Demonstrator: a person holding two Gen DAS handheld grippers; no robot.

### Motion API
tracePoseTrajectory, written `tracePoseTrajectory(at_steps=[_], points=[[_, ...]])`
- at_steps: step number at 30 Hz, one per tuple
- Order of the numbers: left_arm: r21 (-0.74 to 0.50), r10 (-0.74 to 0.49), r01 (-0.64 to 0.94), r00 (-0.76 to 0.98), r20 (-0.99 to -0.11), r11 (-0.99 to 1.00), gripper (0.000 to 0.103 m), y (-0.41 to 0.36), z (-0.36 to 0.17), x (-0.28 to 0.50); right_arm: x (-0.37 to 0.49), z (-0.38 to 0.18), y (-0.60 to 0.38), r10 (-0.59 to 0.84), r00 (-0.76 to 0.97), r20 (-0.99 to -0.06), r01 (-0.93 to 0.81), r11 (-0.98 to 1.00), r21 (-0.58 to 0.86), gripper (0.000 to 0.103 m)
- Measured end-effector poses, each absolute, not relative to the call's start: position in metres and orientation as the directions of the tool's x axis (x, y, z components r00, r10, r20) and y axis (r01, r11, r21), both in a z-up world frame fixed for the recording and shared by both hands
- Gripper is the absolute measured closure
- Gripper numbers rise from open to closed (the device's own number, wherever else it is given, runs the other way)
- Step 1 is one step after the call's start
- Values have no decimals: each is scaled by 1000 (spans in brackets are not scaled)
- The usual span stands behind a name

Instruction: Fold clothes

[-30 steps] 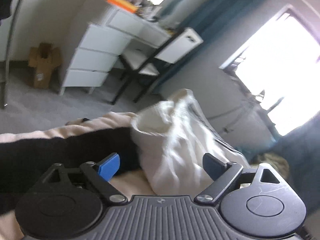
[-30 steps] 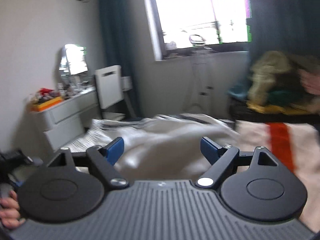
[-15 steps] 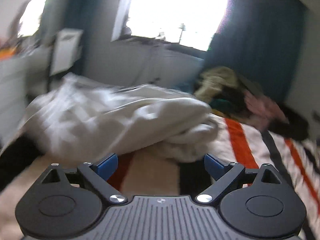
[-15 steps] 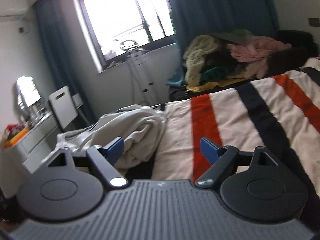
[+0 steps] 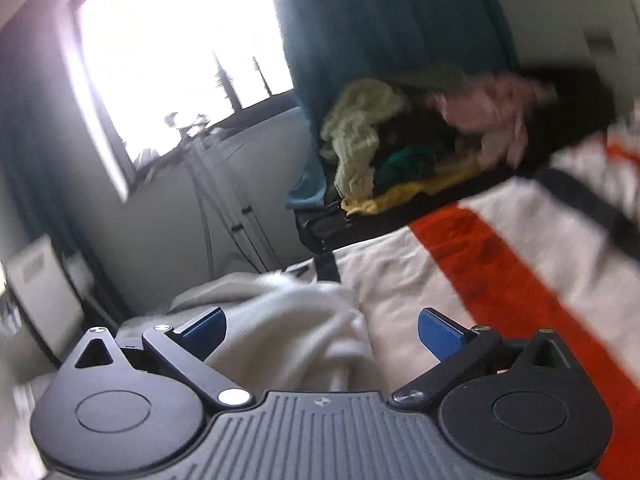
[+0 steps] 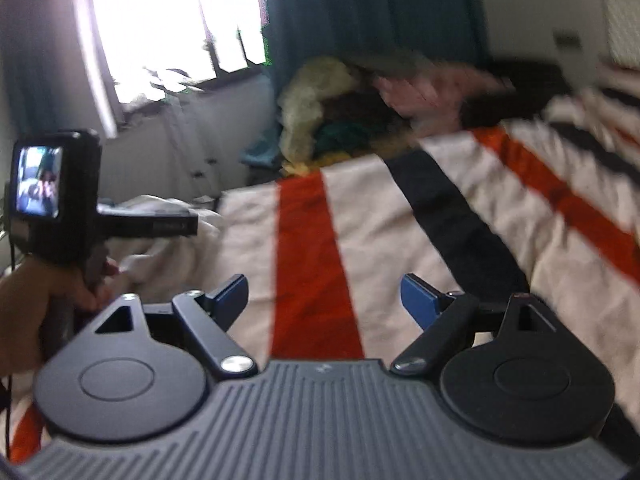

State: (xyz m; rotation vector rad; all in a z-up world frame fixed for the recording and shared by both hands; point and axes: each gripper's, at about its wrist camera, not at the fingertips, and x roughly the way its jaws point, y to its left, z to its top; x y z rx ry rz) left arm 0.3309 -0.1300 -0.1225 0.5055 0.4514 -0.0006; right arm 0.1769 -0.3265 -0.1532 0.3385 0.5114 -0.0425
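Note:
A crumpled white garment (image 5: 288, 320) lies on the near left part of the bed, just ahead of and below my left gripper (image 5: 322, 332), which is open and empty. The garment also shows in the right wrist view (image 6: 160, 240) at the left. My right gripper (image 6: 322, 296) is open and empty, hovering over the striped blanket (image 6: 400, 220) with its cream, red and black bands. The left hand-held unit (image 6: 56, 196) with its camera screen shows at the left of the right wrist view. Both views are motion-blurred.
A pile of mixed clothes (image 5: 400, 148) sits at the far end of the bed, also in the right wrist view (image 6: 340, 112). A bright window (image 5: 172, 64) with teal curtains (image 5: 360, 20) is behind. A white chair (image 5: 44, 292) stands at the left.
Both grippers have swung to the right, from the dresser and white garment toward the striped blanket and the clothes pile. The left unit has come into the right wrist view. Both stay open.

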Motion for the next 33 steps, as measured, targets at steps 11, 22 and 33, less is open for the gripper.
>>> tracePoseTrajectory(at_steps=[11,22,33], points=[[690,249,124,875,-415,713,88,-144,-150,377,216,-202,-363,-20,884,-467,270,837,476,19],[384,85,28,959,-272,923,93,-84,-10,207,202,-185,-362,-95,939,-331,242,866,439,18],[67,177,-164,894,-412,984,93,39,-70,57,157,-154,-312,59,947,-314,41,952,302,19]])
